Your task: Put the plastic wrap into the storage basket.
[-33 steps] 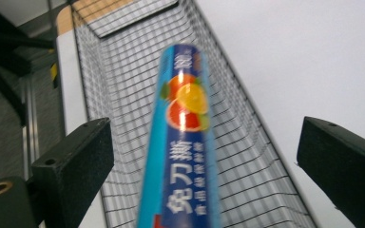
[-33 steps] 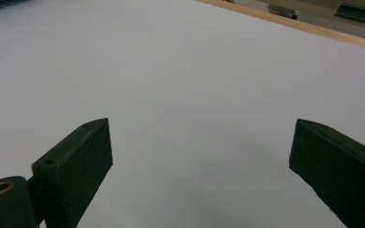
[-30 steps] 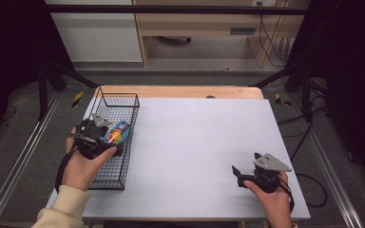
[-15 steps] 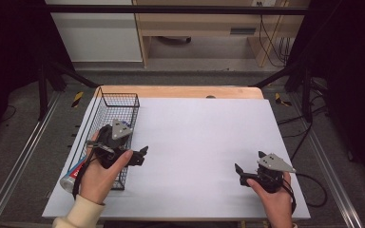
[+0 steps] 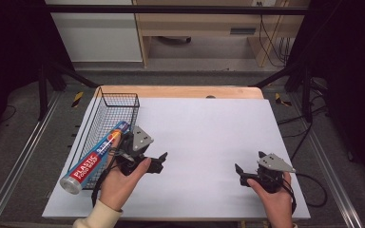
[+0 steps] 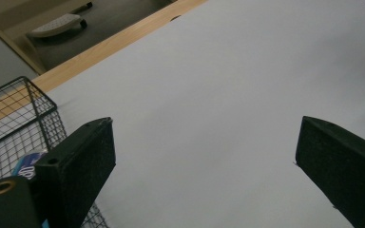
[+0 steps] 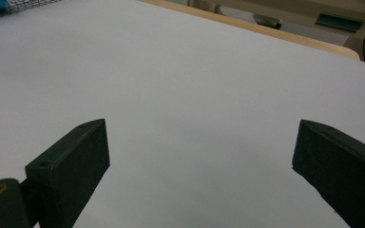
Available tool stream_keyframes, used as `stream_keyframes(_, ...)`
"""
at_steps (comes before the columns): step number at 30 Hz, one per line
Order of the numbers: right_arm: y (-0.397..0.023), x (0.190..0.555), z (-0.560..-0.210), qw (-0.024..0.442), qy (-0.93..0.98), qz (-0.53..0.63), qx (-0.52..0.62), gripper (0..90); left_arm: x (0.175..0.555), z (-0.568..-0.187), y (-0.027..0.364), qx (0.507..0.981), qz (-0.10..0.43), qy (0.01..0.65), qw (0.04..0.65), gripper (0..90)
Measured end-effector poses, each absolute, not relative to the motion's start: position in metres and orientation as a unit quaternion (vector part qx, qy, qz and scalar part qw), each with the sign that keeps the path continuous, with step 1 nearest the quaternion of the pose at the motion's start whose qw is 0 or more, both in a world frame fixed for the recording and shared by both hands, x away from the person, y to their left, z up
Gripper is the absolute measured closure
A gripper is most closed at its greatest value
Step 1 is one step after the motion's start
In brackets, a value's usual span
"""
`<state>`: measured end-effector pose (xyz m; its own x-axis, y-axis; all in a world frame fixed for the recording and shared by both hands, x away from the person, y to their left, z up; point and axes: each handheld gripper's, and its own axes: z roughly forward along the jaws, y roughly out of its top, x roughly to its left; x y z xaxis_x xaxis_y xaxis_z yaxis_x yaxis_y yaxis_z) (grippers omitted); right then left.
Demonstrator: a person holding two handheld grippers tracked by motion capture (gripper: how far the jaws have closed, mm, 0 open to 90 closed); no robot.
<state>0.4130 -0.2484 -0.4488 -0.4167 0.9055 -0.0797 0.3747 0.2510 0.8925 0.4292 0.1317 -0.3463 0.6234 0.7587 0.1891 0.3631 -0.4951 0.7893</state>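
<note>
High view: your left gripper point(image 5: 160, 160), jaws apart and empty, sits just right of the food-wrap roll point(image 5: 95, 156), which lies propped across the basket point(image 5: 119, 102) rim; your right gripper point(image 5: 242, 173) is spread too.

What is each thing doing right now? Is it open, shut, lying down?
Left tool: open, holding nothing.
Right tool: open, holding nothing.
Food wrap roll: lying tilted in the basket, one end sticking out past the rim.
Wire basket: upright on the table.
</note>
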Motion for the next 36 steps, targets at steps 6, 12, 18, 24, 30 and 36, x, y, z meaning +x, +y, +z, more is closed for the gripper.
stream_keyframes(6, -0.248, 0.413, -0.449, 0.314, 0.727, 0.425, 0.44, 5.5, 0.43, -0.367, 0.118, 0.824, 0.259, 0.328, 0.383, 6.7)
stream_keyframes(12, -0.248, 0.413, -0.449, 0.315, 0.728, 0.424, 0.439, 5.5, 0.431, -0.386, 0.106, 0.827, 0.246, 0.315, 0.394, 6.7)
stream_keyframes(18, -0.248, 0.413, -0.449, 0.315, 0.729, 0.421, 0.438, 5.6, 0.434, -0.404, 0.098, 0.829, 0.231, 0.312, 0.403, 6.6)
stream_keyframes(24, -0.248, 0.412, -0.449, 0.315, 0.731, 0.419, 0.437, 5.6, 0.435, -0.424, 0.095, 0.837, 0.224, 0.308, 0.394, 6.6)
stream_keyframes(30, -0.247, 0.413, -0.451, 0.313, 0.734, 0.415, 0.438, 5.5, 0.437, -0.441, 0.097, 0.846, 0.216, 0.309, 0.378, 6.7)
stream_keyframes(36, -0.248, 0.414, -0.454, 0.301, 0.732, 0.419, 0.446, 5.3, 0.437, -0.451, 0.103, 0.854, 0.208, 0.313, 0.358, 6.7)
